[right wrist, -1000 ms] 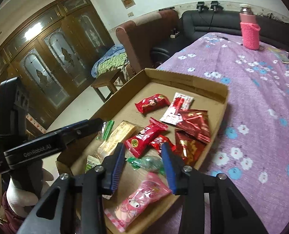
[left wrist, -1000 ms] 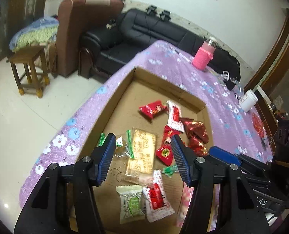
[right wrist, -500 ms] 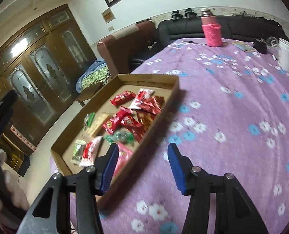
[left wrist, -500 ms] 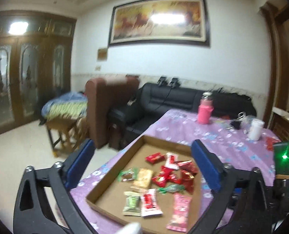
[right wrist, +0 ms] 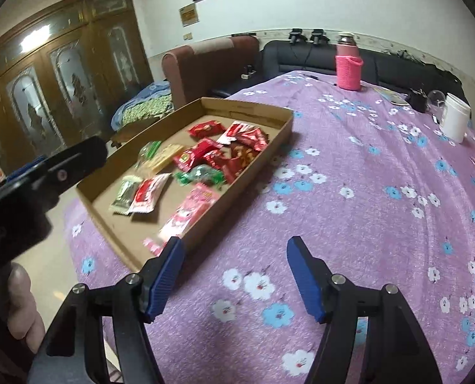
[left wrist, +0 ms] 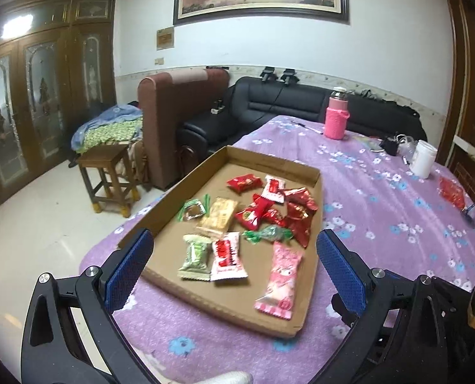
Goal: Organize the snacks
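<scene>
Left wrist view: snacks lie in the cardboard tray on the purple-clothed table; left gripper gapes wide, empty. Right gripper, just been opening, holds nothing.

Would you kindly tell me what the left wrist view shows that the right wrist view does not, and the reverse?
Only the left wrist view shows the wooden stool on the floor and the open left gripper, nothing between its jaws. Only the right wrist view shows the right gripper, its jaws just opening, empty above the purple tablecloth, and the person's hand at lower left. Both show the cardboard tray of snacks, the pink snack packet, the pink bottle and the white cup.
</scene>
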A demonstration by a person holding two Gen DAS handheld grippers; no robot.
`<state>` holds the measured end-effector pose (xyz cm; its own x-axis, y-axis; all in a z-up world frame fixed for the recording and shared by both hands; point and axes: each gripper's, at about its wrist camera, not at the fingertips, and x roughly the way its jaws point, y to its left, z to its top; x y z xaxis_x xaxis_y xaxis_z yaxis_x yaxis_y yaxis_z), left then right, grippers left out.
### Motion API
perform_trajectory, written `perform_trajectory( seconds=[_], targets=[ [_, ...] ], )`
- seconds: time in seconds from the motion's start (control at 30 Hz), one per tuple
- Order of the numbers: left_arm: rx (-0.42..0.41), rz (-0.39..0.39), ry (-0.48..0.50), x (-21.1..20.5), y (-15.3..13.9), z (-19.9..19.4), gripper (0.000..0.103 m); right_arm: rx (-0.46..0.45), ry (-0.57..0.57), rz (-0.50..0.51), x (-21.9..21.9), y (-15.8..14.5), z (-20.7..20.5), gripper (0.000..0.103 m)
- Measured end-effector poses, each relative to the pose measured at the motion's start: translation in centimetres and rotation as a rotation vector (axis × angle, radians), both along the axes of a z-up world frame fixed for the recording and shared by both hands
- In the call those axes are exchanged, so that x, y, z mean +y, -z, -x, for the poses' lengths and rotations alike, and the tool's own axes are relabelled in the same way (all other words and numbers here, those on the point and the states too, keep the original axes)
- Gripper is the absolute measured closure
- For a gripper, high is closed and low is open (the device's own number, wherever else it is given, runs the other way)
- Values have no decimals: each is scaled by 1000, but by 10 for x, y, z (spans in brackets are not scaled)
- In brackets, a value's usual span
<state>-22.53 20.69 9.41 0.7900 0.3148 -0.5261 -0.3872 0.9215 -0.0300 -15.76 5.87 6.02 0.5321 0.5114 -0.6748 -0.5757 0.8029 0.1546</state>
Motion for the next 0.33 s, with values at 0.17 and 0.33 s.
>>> perform_trajectory(
  seconds=[0.17, 0.33],
  targets=[
    [57, -3, -21, 4, 6, 0, 1, -33, -33, 32, 11, 0, 10, 32],
    [91, 6, 3, 1, 11, -5, 1, -36, -35, 40, 12, 0, 10, 29]
  ],
)
